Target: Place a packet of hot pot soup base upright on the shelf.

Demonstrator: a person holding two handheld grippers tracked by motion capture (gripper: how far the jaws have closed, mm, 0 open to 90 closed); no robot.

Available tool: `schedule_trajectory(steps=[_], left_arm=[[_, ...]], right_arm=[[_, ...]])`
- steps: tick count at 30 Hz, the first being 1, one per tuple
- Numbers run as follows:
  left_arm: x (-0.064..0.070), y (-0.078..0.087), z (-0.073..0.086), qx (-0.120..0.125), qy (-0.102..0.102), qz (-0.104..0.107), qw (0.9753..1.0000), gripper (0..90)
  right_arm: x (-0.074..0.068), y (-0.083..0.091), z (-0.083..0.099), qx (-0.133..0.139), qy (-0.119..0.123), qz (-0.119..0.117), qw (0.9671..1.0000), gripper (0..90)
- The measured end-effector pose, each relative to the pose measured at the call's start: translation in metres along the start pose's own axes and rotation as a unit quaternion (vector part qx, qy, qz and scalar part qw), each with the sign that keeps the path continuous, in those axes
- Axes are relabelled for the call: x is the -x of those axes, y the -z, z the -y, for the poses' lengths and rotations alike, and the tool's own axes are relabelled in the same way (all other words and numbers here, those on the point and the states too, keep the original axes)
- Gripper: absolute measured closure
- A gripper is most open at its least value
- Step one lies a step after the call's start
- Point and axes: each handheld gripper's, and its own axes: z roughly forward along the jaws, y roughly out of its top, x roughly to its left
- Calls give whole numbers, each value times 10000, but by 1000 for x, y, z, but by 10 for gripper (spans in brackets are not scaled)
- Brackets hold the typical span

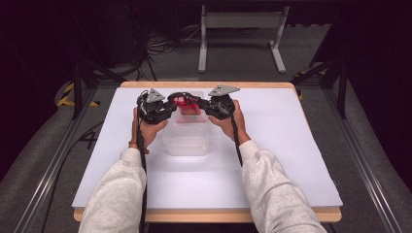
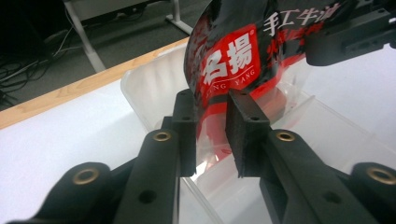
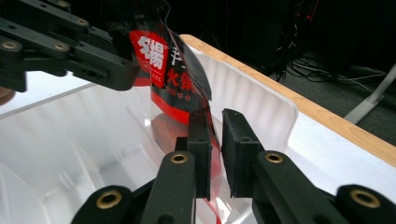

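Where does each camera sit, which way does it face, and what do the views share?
High view: above the person's side, facing forward and down on the table; forearms, hands, both tools.
Left gripper view: on the left tool, looking along its jaws at the red-black packet over the clear container.
Right gripper view: on the right tool, same packet.
Shared: packet, container.

high view: above, facing forward-down, far | gripper views: close, facing each other; shared: clear bin [image 1: 187, 138], packet [image 2: 233, 60]

Lab, dark curtains [image 1: 29, 58], floor cables [image 1: 160, 46]
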Motion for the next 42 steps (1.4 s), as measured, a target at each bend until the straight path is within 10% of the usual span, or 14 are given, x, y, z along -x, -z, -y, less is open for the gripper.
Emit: schedule_trajectory(steps=[28,42], left_arm=[[11,39,8,33,-228,116,9997,638],[29,62,15,69,-677,96,9976,511]], right_arm=[[-7,20,8,-159,285,70,9994,794],[-5,37,8,-368,597,174,9974,762]])
